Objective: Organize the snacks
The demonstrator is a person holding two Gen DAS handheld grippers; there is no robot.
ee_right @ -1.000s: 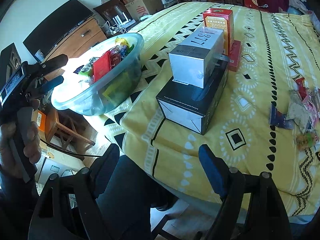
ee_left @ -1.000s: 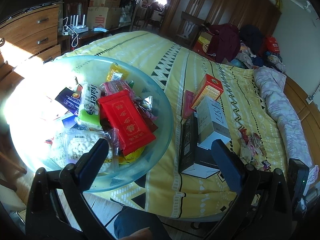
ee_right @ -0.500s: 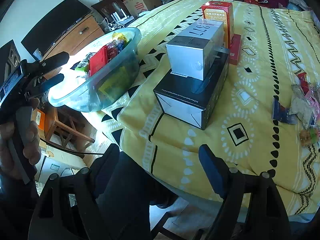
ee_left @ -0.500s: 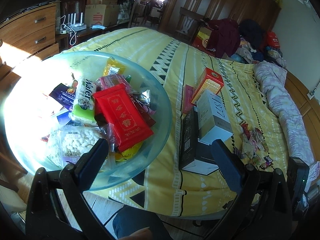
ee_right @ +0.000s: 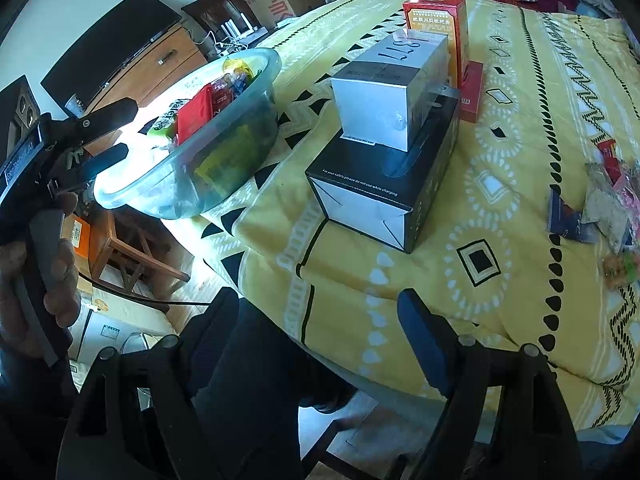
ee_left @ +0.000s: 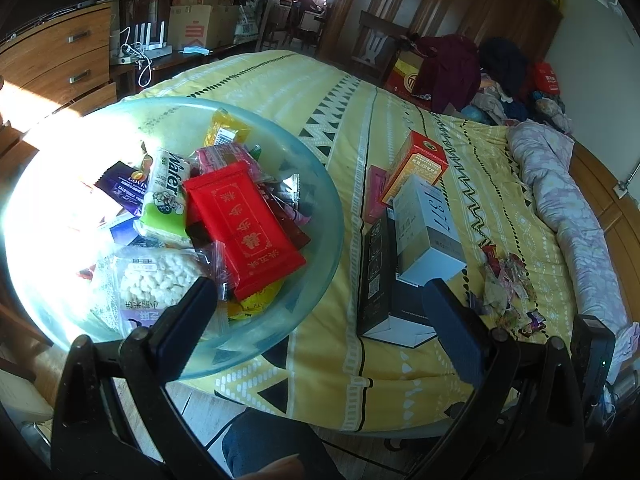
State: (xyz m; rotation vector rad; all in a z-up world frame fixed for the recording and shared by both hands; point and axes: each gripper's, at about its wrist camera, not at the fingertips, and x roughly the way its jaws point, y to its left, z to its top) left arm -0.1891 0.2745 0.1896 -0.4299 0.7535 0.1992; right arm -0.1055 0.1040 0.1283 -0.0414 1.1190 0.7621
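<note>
Translucent bluish plastic bowl (ee_left: 320, 184), smooth and glossy, glaring under sunlight. Glossy film wrappers inside, red packet (ee_left: 244, 228) shiniest. Matt woven cloth bedspread (ee_left: 340, 120), yellow, printed, lightly creased. Black box (ee_right: 384, 184): smooth cardboard, slight sheen; silver-grey box (ee_right: 380, 96): satin card. Crinkled foil and plastic snack wrappers (ee_left: 508, 284). Varnished wood dresser (ee_left: 52, 64), metal handles. Matt black plastic left hand-held gripper (ee_left: 320, 312), blue matt pads.

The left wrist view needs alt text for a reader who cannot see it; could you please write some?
A clear bowl full of wrapped snacks, with a red packet on top, sits at the edge of a yellow patterned bedspread. Stacked boxes and a small pile of loose snacks lie to its right. The open left gripper hovers empty in the foreground.
</note>
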